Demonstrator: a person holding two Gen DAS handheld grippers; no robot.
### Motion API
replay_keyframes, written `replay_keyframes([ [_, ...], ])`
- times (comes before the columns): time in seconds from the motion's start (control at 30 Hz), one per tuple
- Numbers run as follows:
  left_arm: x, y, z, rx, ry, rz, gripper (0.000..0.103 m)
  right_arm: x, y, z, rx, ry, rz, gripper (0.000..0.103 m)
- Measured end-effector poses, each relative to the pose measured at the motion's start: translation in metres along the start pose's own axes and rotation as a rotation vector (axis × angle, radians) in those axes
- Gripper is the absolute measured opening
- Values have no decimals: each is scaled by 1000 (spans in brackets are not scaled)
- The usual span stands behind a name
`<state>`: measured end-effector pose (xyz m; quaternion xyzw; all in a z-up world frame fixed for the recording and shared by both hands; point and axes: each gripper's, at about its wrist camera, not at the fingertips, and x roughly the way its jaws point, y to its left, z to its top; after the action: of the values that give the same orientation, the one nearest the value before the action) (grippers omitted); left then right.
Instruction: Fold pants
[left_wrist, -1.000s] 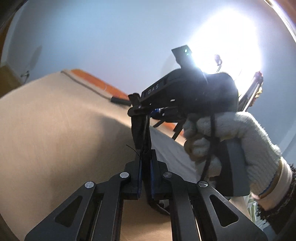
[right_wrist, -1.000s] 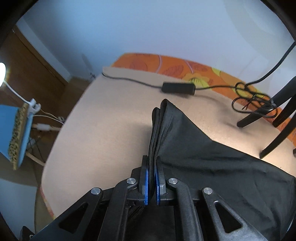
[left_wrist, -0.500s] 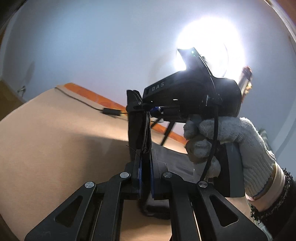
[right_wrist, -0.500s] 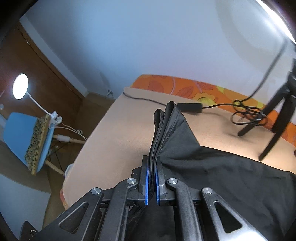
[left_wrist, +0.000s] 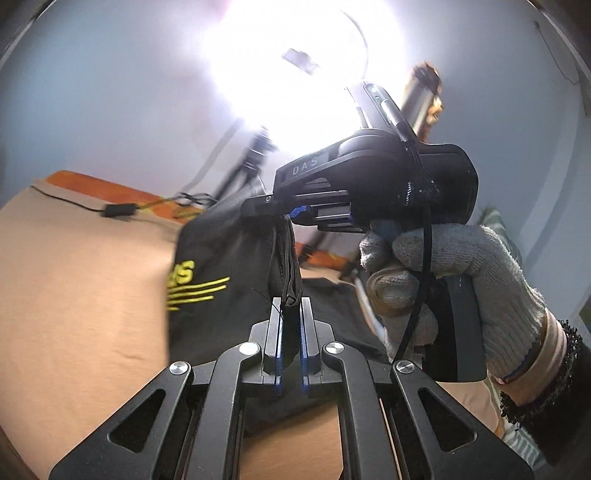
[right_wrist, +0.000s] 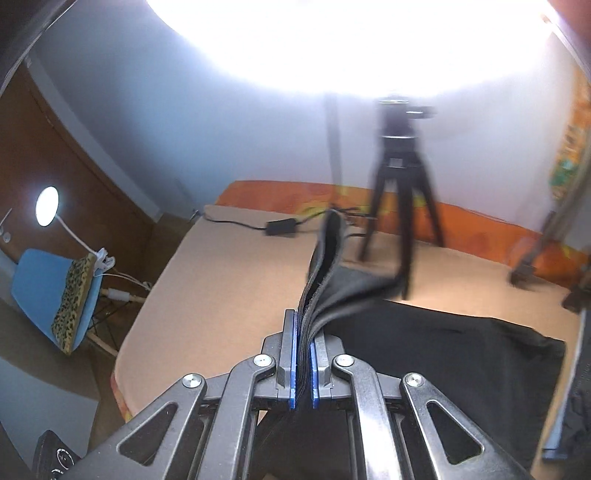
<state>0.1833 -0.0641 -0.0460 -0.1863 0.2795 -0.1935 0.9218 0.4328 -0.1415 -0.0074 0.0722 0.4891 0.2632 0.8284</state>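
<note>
Both the left gripper (left_wrist: 289, 325) and right gripper (right_wrist: 303, 354) pinch the black pants (right_wrist: 443, 354) tight above the bed (right_wrist: 229, 280), lifting one end to fold it over.

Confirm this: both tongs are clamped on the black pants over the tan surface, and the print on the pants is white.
Not quite. The print on the black pants is yellow, as the left wrist view shows. The rest holds: the left tongs and right tongs are both clamped on the fabric over the tan surface.
</note>
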Motion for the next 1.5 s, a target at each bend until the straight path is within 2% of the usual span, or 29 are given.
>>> replay_keyframes([
  [0.3, 63, -37, -20, 26, 81, -67, 5, -21, -81, -23, 44, 4, -46, 3],
  [0.37, 75, -56, -24, 37, 100, -84, 5, -24, -98, -26, 48, 9, -58, 3],
  [0.6, 120, -87, -27, 52, 149, -159, 5, -44, -141, -32, 18, -10, -108, 3],
  [0.83, 152, -89, -36, 50, 225, -180, 5, -37, -185, -48, 98, 5, -47, 4],
  [0.9, 158, -88, -43, 59, 245, -177, 5, -32, -197, -54, 146, 15, -7, 10],
  [1.0, 161, -88, -49, 65, 267, -174, 5, -24, -215, -58, 221, 20, 48, 34],
  [1.03, 162, -88, -50, 67, 271, -172, 5, -23, -220, -59, 245, 15, 66, 36],
  [1.1, 165, -89, -50, 73, 275, -171, 5, -19, -228, -58, 291, 5, 98, 36],
  [1.17, 167, -88, -51, 78, 278, -171, 5, -14, -234, -55, 315, 0, 96, 31],
  [1.23, 171, -89, -50, 80, 280, -173, 5, -12, -232, -51, 306, -7, 66, 15],
  [1.3, 167, -99, -55, 88, 279, -176, 5, -14, -223, -48, 249, -23, 27, 5],
  [1.4, 169, -104, -55, 81, 284, -186, 5, -24, -202, -43, 103, -62, -61, 3],
  [1.5, 178, -107, -55, 84, 298, -197, 6, -25, -201, -40, 25, -66, -163, 2],
])
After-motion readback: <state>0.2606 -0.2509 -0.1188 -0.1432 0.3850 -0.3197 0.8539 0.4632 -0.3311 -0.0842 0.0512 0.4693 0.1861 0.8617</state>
